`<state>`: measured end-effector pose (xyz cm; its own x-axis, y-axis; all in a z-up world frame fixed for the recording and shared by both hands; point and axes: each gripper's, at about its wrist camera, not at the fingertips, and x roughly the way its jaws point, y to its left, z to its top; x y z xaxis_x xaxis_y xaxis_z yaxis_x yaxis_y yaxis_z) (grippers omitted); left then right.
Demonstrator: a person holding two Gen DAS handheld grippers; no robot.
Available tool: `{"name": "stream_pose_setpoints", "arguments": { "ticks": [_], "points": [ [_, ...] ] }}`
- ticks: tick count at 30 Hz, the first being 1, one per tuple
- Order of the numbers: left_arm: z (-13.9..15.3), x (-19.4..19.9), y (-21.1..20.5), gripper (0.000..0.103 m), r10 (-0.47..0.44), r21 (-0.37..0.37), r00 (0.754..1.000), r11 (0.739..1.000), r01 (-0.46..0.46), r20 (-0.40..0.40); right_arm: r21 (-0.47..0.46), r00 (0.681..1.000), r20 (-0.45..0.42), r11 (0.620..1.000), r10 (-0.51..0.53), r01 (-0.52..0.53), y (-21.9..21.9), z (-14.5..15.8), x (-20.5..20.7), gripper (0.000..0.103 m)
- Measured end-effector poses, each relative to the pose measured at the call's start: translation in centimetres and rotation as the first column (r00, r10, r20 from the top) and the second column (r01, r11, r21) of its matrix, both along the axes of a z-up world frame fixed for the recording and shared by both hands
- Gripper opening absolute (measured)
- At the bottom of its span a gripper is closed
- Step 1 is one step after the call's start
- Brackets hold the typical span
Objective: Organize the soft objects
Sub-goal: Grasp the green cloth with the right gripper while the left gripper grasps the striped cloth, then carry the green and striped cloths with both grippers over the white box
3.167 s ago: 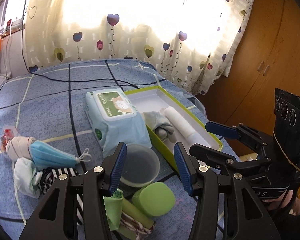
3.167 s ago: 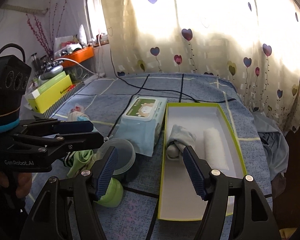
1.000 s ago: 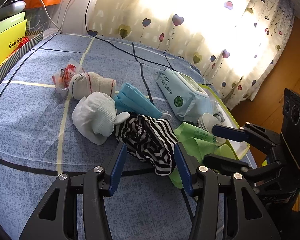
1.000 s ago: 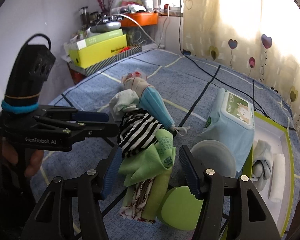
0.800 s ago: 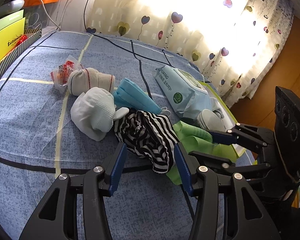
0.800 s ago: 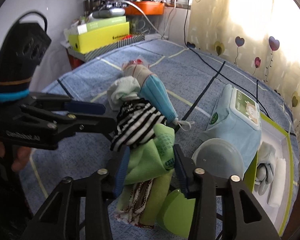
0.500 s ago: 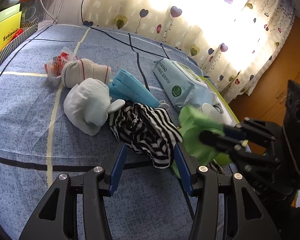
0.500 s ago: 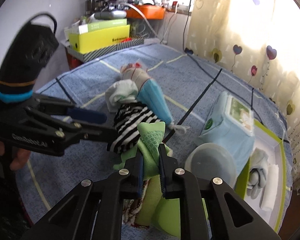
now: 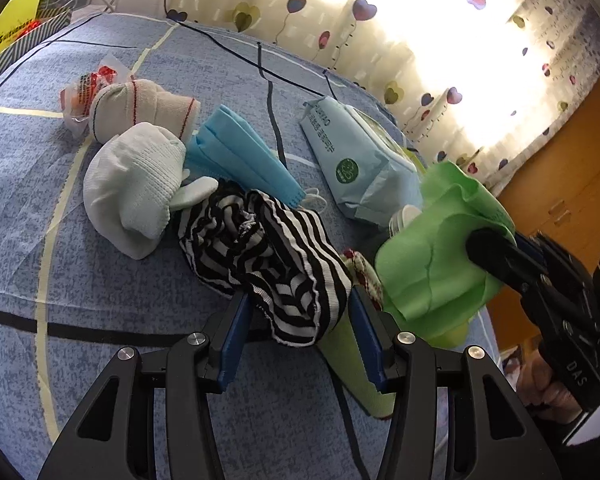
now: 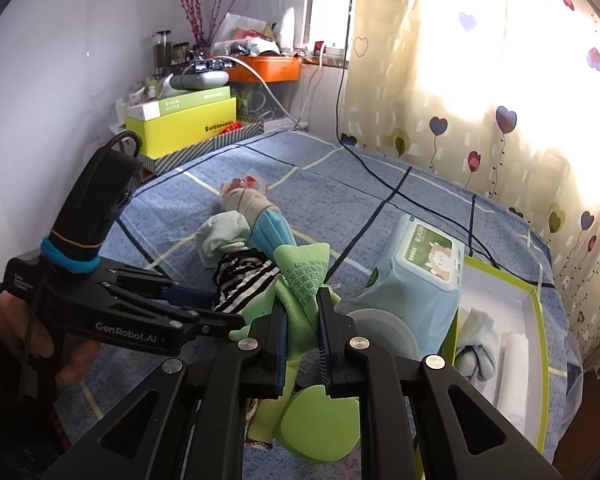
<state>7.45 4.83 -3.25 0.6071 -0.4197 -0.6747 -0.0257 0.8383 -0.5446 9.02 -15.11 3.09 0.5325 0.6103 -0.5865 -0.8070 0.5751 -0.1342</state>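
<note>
above the bed [image 9: 100, 280], the green cloth [image 10: 300, 280] is pinched by the right tool [image 10: 302, 344]; the left tool [image 9: 296, 328] is kept spread around the striped cloth [image 9: 268, 256].

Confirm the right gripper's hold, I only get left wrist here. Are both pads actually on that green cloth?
Observer: Yes. The right wrist view shows the right gripper shut on the green cloth, with a printed corner poking up between the pads.
Operator: Any room in the box? I barely see it.
Observer: The green-edged box holds a grey sock bundle and a white roll side by side. Its far end is bare.
</note>
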Motion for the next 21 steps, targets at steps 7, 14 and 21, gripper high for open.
{"name": "stream_pose_setpoints", "arguments": {
  "ticks": [7, 14, 21],
  "points": [
    [-0.2, 0.5, 0.0, 0.010, 0.026, 0.019, 0.999, 0.999, -0.026, -0.022, 0.024, 1.000, -0.003, 1.000, -0.008, 0.008, -0.7, 0.2, 0.0, 0.012],
    [1.4, -1.0, 0.0, 0.009, 0.018, 0.023, 0.999, 1.000, -0.019, 0.042, 0.054, 1.000, 0.004, 0.998, -0.029, 0.029, -1.6, 0.7, 0.0, 0.012],
    [4.7, -2.5, 1.2, 0.009, 0.045, 0.032, 0.987, 0.998, -0.050, 0.156, 0.110, 0.999, 0.007, 0.993, -0.052, 0.051, -2.7, 1.6, 0.0, 0.012]
  ]
}}
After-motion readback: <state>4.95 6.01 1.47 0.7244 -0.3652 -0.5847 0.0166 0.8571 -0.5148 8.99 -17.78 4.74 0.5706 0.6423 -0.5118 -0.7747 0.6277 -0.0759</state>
